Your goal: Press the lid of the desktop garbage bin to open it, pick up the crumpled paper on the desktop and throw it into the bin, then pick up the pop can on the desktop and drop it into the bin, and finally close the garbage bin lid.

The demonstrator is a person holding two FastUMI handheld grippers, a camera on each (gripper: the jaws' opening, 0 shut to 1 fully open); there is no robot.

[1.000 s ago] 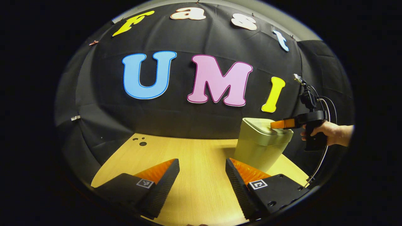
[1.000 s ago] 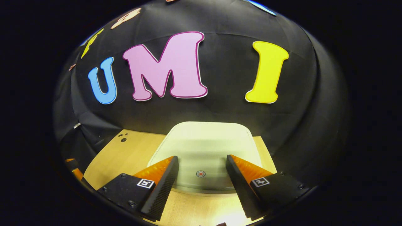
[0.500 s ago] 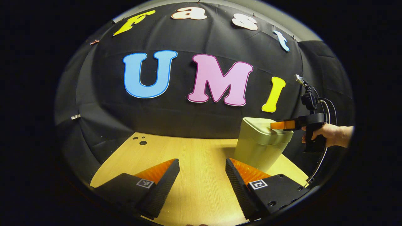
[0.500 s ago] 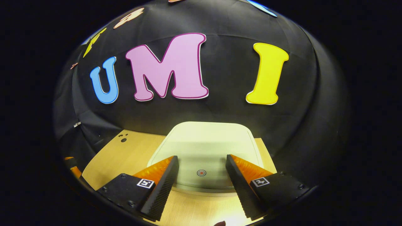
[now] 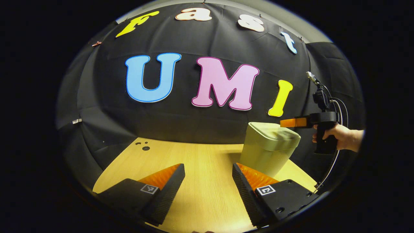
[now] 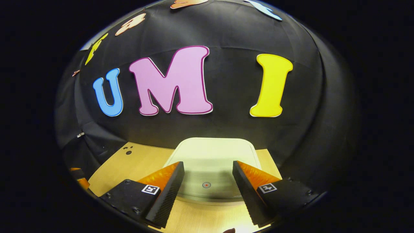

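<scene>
A staged recording booth rather than a lived-in room: black cloth (image 5: 200, 129) hangs as a backdrop behind a bare light-wood desktop (image 5: 194, 168), lit from the front while the surroundings fall dark. 1 pale green desktop bin (image 5: 268, 149) stands on the wood near the cloth. At the edge, a person's hand (image 5: 339, 137) grips a cabled handheld device, its wiring looping down beside the table, marking the space as a data-collection lab setup.

Dim booth; warm glare on the wooden table (image 5: 200, 161); blurred bin lid (image 6: 212, 161); fisheye-bent edges.
</scene>
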